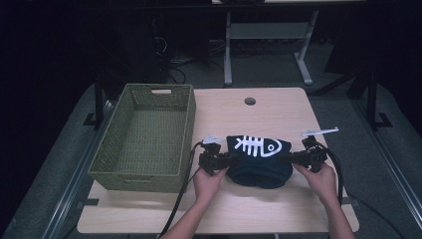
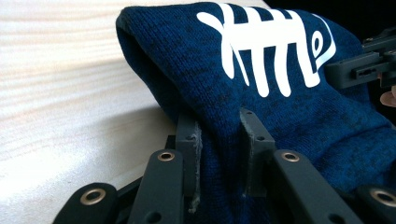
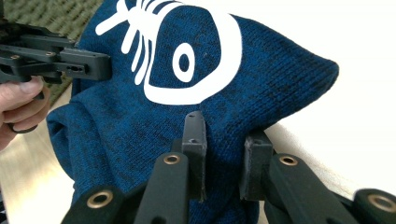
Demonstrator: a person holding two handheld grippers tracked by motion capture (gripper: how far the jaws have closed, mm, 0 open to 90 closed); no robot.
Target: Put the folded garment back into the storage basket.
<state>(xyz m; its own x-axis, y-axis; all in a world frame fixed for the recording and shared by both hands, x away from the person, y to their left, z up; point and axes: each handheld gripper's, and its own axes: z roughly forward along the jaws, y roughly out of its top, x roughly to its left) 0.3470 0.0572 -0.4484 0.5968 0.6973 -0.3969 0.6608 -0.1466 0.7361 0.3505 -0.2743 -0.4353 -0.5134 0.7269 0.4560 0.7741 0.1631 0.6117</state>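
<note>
One folded blue garment (image 1: 259, 160) is pinched by two grippers, left (image 1: 225, 160) and right (image 1: 293, 158), beside one basket (image 1: 110, 158).

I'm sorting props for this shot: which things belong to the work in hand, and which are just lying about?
In the job:
- blue fish-bone garment, folded
- left tool, clamped on it
- right tool, clamped on it
- green woven basket, probably its destination

Lying about:
- white strip on the table
</note>
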